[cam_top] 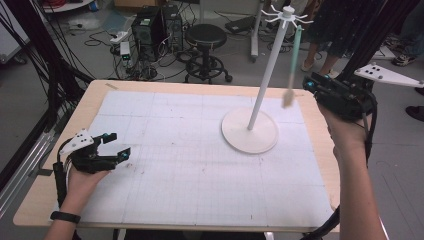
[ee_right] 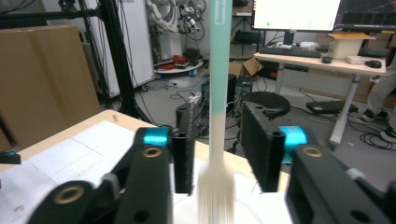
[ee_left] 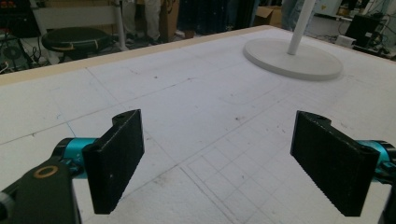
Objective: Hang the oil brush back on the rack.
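Observation:
A white rack stand [cam_top: 269, 67] rises from a round base [cam_top: 250, 131] at the back right of the table. From a hook at its top hangs a brush [cam_top: 295, 50] with a teal handle and pale bristles pointing down. My right gripper [cam_top: 311, 85] is held up beside the bristle end. In the right gripper view the brush [ee_right: 219, 70] hangs between the jaws of the right gripper [ee_right: 218, 116], with a gap on each side, so it is open. My left gripper [cam_top: 116, 145] rests low at the front left, open over the bare mat, as the left gripper [ee_left: 217, 158] view confirms.
A white gridded mat [cam_top: 190, 170] covers the wooden table. Behind the far edge stand a black stool [cam_top: 206, 35] and computer towers [cam_top: 148, 27] with cables. People's legs are at the back right. The stand's base [ee_left: 292, 58] lies far ahead of the left jaws.

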Available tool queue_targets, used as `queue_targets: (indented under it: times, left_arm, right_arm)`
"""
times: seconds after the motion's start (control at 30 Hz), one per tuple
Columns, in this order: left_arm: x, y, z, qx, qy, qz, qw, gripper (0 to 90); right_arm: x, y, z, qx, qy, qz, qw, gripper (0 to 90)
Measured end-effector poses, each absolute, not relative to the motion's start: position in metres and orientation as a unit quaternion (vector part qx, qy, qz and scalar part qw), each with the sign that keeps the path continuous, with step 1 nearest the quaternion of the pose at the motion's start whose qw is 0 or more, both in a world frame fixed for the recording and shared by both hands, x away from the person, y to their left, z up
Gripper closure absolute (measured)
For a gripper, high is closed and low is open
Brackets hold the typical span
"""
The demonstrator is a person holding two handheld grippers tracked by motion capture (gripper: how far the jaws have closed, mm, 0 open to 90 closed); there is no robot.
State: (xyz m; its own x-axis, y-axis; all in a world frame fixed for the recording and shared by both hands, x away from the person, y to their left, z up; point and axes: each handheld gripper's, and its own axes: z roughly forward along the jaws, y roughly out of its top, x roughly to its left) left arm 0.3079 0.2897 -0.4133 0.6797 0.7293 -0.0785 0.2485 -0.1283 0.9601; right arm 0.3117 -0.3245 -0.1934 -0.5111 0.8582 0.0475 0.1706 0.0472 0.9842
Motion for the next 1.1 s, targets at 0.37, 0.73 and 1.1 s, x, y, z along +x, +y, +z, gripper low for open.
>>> queue_targets:
  times: [0.37,0.73,1.1]
  left_arm:
    - [0.308,0.294,-0.412,0.711,0.347,0.214,0.574,18.0]
    - [0.308,0.297,-0.412,0.712,0.348,0.220,0.569,17.6]
    - [0.306,0.296,-0.413,0.723,0.343,0.225,0.557,17.5]
  right_arm:
    - [0.295,-0.324,-0.223,0.361,0.674,0.581,0.281,37.4]
    - [0.283,-0.306,-0.293,0.322,0.707,0.583,0.238,21.1]
    - [0.281,-0.286,-0.360,0.327,0.726,0.579,0.175,16.6]
